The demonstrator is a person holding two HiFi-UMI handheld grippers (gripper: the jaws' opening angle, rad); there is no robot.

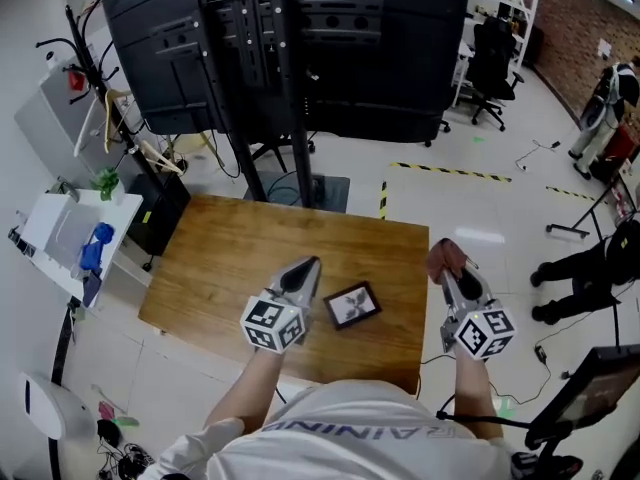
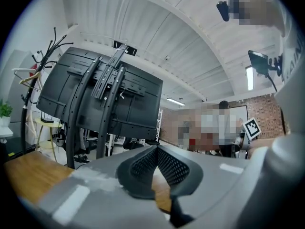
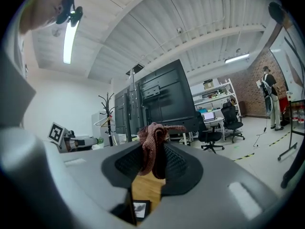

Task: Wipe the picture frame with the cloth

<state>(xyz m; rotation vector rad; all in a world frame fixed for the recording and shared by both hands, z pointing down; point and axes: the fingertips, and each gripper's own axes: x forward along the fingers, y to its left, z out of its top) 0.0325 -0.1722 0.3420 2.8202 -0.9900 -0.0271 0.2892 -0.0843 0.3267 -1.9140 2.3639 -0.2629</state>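
A small dark picture frame (image 1: 352, 305) lies flat on the wooden table (image 1: 230, 258), near its front edge. My left gripper (image 1: 308, 266) hovers just left of the frame, shut with nothing in it; in the left gripper view (image 2: 156, 149) the two pads meet at their tips. My right gripper (image 1: 449, 271) is held at the table's right edge, to the right of the frame, shut on a reddish-brown cloth (image 1: 446, 255). In the right gripper view the cloth (image 3: 151, 147) bunches up between the jaws, and the frame (image 3: 139, 208) shows below them.
A tall black stand with large screens (image 1: 290, 48) rises behind the table. A white side cart (image 1: 65, 230) and a coat rack (image 1: 85, 68) are at the left. A person's dark legs (image 1: 575, 268) and a monitor (image 1: 590, 388) are at the right.
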